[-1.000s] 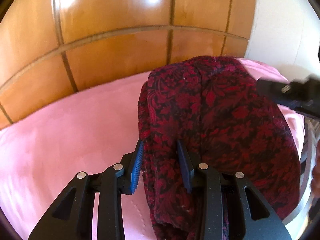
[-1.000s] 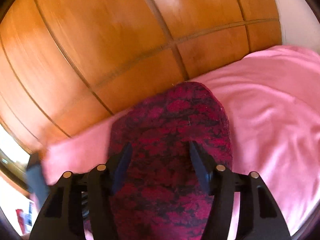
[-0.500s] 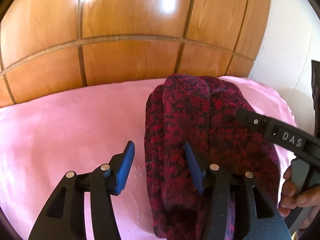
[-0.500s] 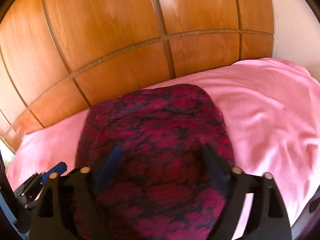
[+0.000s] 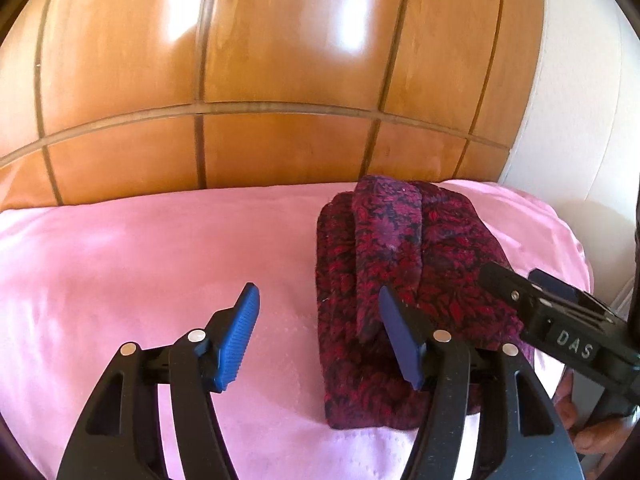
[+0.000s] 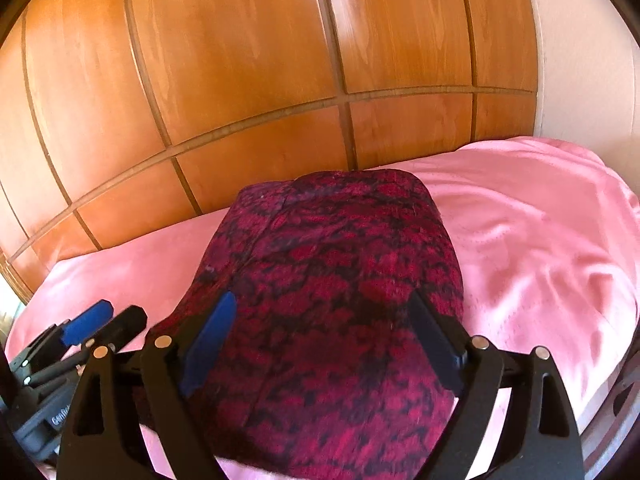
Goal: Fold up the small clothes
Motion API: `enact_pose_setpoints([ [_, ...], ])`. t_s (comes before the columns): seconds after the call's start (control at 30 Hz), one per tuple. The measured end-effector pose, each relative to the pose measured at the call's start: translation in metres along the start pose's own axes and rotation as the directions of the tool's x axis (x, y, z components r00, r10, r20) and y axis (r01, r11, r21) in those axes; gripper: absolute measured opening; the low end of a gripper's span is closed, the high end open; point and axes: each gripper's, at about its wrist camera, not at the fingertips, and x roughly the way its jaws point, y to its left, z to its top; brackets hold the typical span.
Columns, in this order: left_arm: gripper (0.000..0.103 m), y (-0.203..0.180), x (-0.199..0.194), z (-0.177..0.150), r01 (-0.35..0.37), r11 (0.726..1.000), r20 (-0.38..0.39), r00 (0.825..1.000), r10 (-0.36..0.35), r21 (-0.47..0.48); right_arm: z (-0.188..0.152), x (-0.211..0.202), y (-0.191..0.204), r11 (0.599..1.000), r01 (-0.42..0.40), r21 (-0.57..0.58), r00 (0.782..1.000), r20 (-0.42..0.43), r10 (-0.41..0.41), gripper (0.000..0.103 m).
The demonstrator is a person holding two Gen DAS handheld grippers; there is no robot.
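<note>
A folded dark red and black floral garment (image 5: 420, 260) lies on the pink sheet (image 5: 140, 260). My left gripper (image 5: 318, 300) hovers at the bundle's near left corner with its jaws opening. Its right blue pad (image 5: 400, 340) stands in front of the cloth without pressing it, and only the cloth's left edge shows between the pads. In the right wrist view the garment (image 6: 340, 260) fills the middle. My right gripper (image 6: 322, 300) is above its near end, jaws wide and still opening, with the cloth lying loose below and between them. The right gripper's finger (image 5: 520, 292) reaches in over the bundle's right side.
A glossy wooden panelled wall (image 5: 280, 80) rises right behind the pink sheet (image 6: 540, 240). A white wall (image 5: 580, 100) stands at the right. A person's hand (image 5: 592, 436) holds the right tool. The left gripper (image 6: 92, 320) shows at the lower left of the right wrist view.
Both grippers have let go of the garment, spread their jaws and drawn back from it. The bundle now rests folded on the sheet, farther from both cameras.
</note>
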Motion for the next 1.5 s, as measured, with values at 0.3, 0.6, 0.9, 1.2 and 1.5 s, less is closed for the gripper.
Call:
enact_pose_setpoints([
  [0.3,0.07,0.01,-0.03,-0.015,-0.074,0.997,0.037,0.996,0.075,-0.023,-0.029,-0.035,0.018,0.996,0.074,-0.042,0.996,0.043,-0.072,0.097],
  [0.6,0.086,0.018,-0.055,-0.036,-0.147,0.987,0.051,0.987,0.15,-0.059,-0.061,-0.057,0.027,0.99,0.132,-0.046,0.99,0.056,-0.129,0.1],
  [0.9,0.091,0.023,-0.069,-0.05,-0.182,0.981,0.053,0.981,0.186,-0.072,-0.077,-0.063,0.022,0.987,0.162,-0.022,0.986,0.039,-0.161,0.1],
  [1.2,0.092,0.025,-0.072,-0.055,-0.191,0.979,0.044,0.98,0.195,-0.069,-0.082,-0.065,0.028,0.987,0.159,-0.034,0.987,0.042,-0.158,0.1],
  [1.5,0.093,0.026,-0.072,-0.054,-0.193,0.98,0.044,0.98,0.195,-0.056,-0.082,-0.065,0.029,0.987,0.159,-0.029,0.987,0.041,-0.158,0.1],
])
